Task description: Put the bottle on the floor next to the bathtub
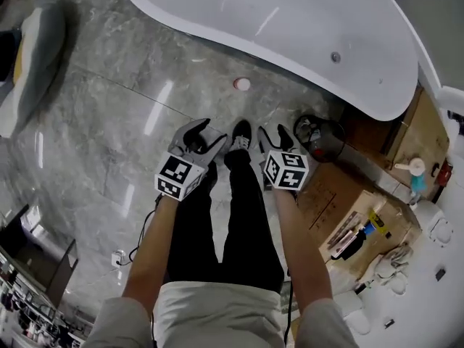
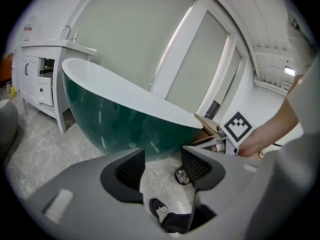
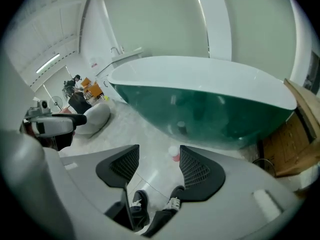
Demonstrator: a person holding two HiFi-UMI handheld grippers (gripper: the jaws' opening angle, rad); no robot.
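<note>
A small pink bottle with a white cap [image 1: 241, 84] stands on the marble floor close to the white-rimmed bathtub [image 1: 304, 27]. In the right gripper view the bottle [image 3: 174, 153] shows between the jaws but far beyond them, in front of the tub's green wall [image 3: 210, 109]. My left gripper [image 1: 205, 133] and right gripper [image 1: 274, 133] are held side by side above the person's shoes, well short of the bottle. Both are open with nothing between their fingers. The left gripper [image 2: 162, 169] looks at the tub's end [image 2: 125, 119].
A dark round container [image 1: 319, 138] sits on the floor at the tub's right end, also seen as a dark ring [image 2: 181, 175]. Cardboard boxes and tools [image 1: 362, 216] lie to the right. A grey seat [image 1: 32, 56] is at the far left. A white vanity [image 2: 40, 79] stands behind the tub.
</note>
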